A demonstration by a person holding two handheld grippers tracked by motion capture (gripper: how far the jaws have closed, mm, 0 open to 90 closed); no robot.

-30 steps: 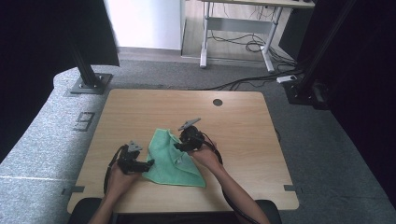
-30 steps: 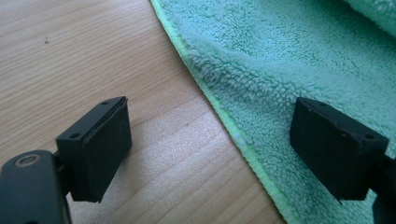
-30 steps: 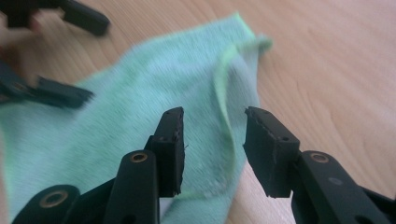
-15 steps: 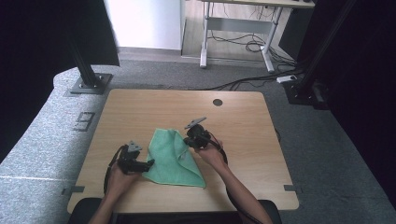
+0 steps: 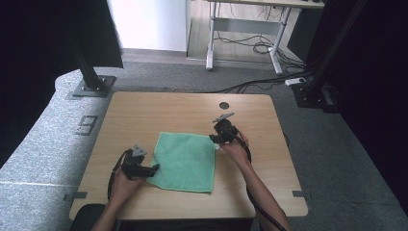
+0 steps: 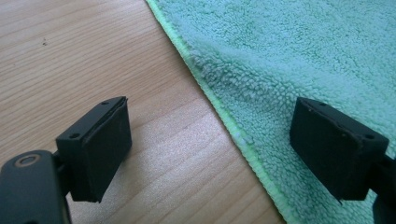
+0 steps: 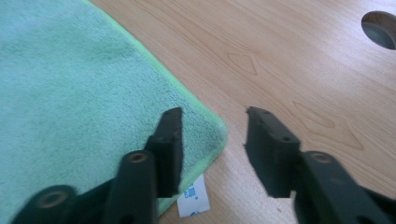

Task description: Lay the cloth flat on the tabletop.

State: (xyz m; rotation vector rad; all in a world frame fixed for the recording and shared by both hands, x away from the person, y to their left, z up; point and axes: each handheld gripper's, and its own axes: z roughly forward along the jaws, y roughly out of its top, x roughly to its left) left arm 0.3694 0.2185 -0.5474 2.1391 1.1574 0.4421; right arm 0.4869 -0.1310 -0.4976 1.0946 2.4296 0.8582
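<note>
A green terry cloth [image 5: 186, 161] lies flat and spread out on the wooden table [image 5: 159, 110]. My left gripper [image 5: 153, 168] sits at the cloth's left edge, jaws open, straddling the hem [image 6: 219, 119]: one jaw over bare wood, the other over the cloth [image 6: 299, 56]. My right gripper [image 5: 215, 139] is at the cloth's far right corner, jaws open with nothing between them. In the right gripper view that rounded corner [image 7: 212, 126] lies just under the left jaw, and a small white label [image 7: 194, 201] sticks out from under the cloth [image 7: 70, 93].
A round cable hole [image 5: 224, 105] is in the table behind the right gripper, also seen as the hole [image 7: 380, 29]. Black frame posts [image 5: 86, 67] stand off the table's back corners. Grey carpet surrounds the table.
The right gripper pulled the cloth's far corner out to the right, so the folded cloth now lies spread flat, and its jaws opened off the corner. The left gripper stayed put.
</note>
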